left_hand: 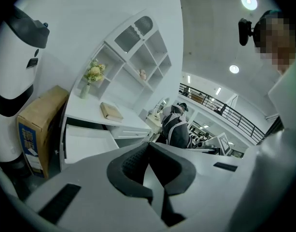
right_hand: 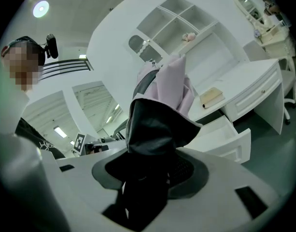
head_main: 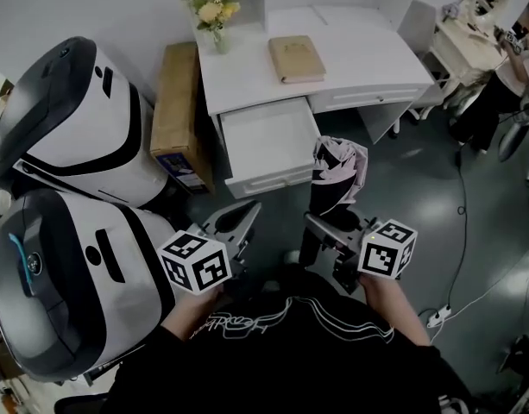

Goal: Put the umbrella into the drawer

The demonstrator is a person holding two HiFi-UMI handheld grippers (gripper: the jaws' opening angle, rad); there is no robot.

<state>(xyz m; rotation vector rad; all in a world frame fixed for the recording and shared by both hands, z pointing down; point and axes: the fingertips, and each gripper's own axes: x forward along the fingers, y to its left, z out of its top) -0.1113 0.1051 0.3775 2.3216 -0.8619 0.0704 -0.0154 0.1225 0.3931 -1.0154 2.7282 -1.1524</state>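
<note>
Head view showed the folded umbrella, black and pale pink, standing up from the right gripper, clear of the floor and just outside the drawer, which lay pulled out and bare at its 10 o'clock. Right gripper view had the jaws of the right gripper pinching the umbrella at its dark lower end, the fabric bunched above them. At the umbrella's 8 o'clock, the left gripper pointed toward the drawer front; in left gripper view its jaws were pressed together at the tips with nothing between them. Above the drawer, the white counter carried a tan book and, at its 10 o'clock, a vase of flowers. A cardboard box stood at the drawer's 9 o'clock.
</note>
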